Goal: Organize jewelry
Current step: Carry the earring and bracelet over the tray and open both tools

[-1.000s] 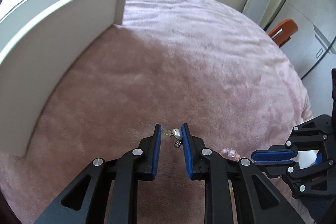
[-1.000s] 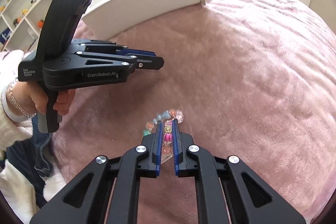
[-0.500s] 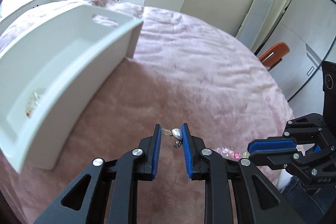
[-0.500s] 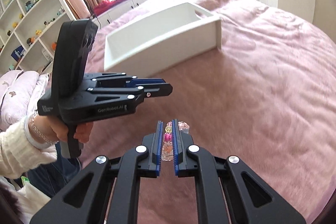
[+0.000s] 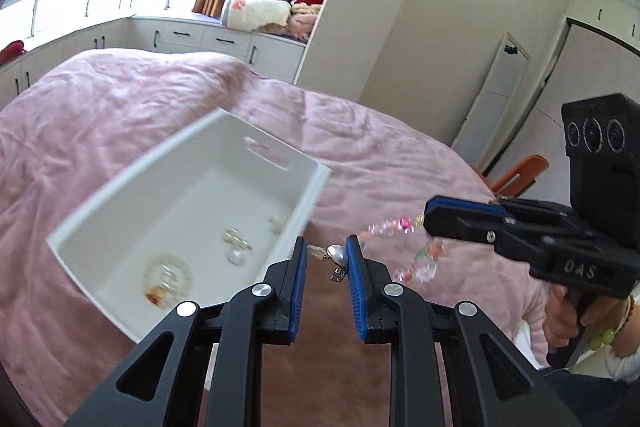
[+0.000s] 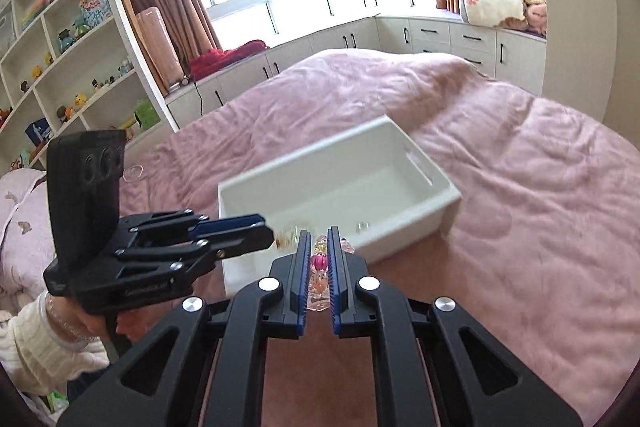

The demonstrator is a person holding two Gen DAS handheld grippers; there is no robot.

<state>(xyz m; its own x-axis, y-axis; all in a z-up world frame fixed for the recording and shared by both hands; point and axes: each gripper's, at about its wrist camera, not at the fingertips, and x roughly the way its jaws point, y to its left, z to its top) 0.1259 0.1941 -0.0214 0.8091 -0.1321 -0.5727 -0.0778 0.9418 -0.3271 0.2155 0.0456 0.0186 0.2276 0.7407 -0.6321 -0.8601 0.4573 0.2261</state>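
Observation:
My left gripper [image 5: 325,255] is shut on a pearl earring [image 5: 335,254] with a small dark charm hanging under it. It is held in the air just beside the near right corner of a white tray [image 5: 120,183] on the pink bed. The tray holds a bead bracelet [image 5: 166,279] and several pearl pieces [image 5: 236,247]. My right gripper [image 6: 318,259] is shut on a colourful bead bracelet [image 6: 319,262], which dangles from it in the left wrist view [image 5: 404,227]. It hovers in front of the tray [image 6: 400,223]. The left gripper also shows in the right wrist view [image 6: 272,235].
The pink blanket [image 6: 540,227] covers the whole bed. White cabinets [image 6: 440,35] and windows run along the far wall, shelves with toys [image 6: 60,59] stand to the left. An orange chair [image 5: 520,175] stands beyond the bed's right edge.
Both grippers have risen from the blanket with their jewelry and now look down into the tray. The bead bracelet has come off the bed and hangs from the right gripper.

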